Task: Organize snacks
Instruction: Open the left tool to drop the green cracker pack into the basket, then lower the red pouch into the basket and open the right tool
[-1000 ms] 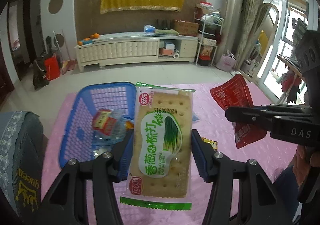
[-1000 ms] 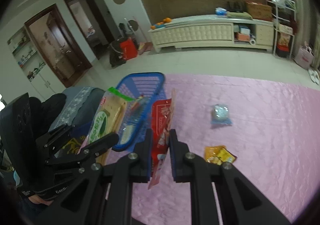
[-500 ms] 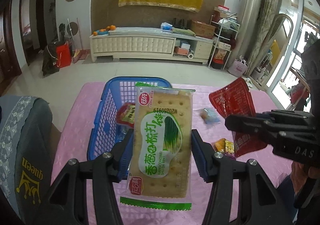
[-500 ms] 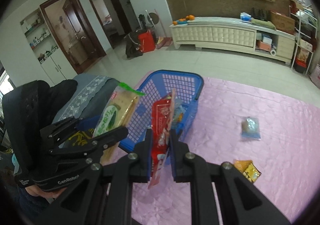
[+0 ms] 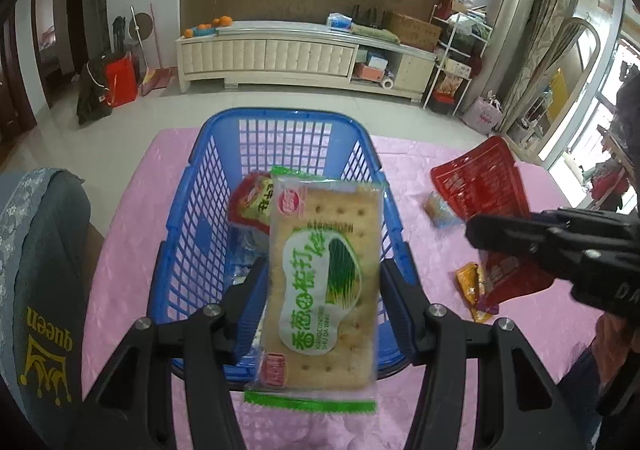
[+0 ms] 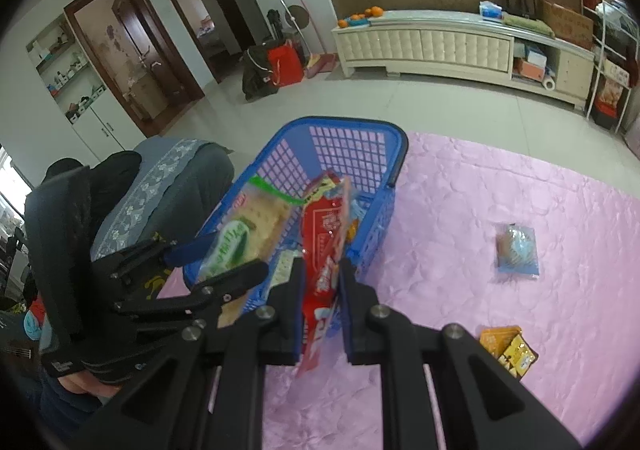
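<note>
A: What sits in the blue plastic basket (image 5: 192,234)?

B: On the pink tablecloth (image 6: 500,186), the basket holds a red and yellow snack packet (image 5: 252,202) near its far wall, with some clear wrappers under it. What those wrappers are I cannot make out.

A: And the crackers?

B: The scallion soda cracker pack (image 5: 326,282) hangs over the basket's near half, between the fingers of the left gripper (image 5: 324,290). In the left wrist view the pack looks tilted and blurred, and the blue pads (image 5: 394,286) stand off its edges with a gap on each side. I cannot tell if they touch it.

A: The other hand?

B: The right gripper (image 6: 322,282) pinches a red snack pouch (image 6: 326,250) on edge, fingers pressed against it. The pouch is above the basket's near right corner.

A: What lies loose on the cloth?

B: A small pale blue packet (image 6: 516,248), well apart from the basket, and an orange and yellow packet (image 6: 508,346) nearer the camera, partly covered by the right gripper's frame.

A: Anything else cut off?

B: A grey cushion with yellow "queen" lettering (image 5: 44,314) runs out of the left edge. The right gripper covers the pouch's lower half in the left wrist view.
</note>
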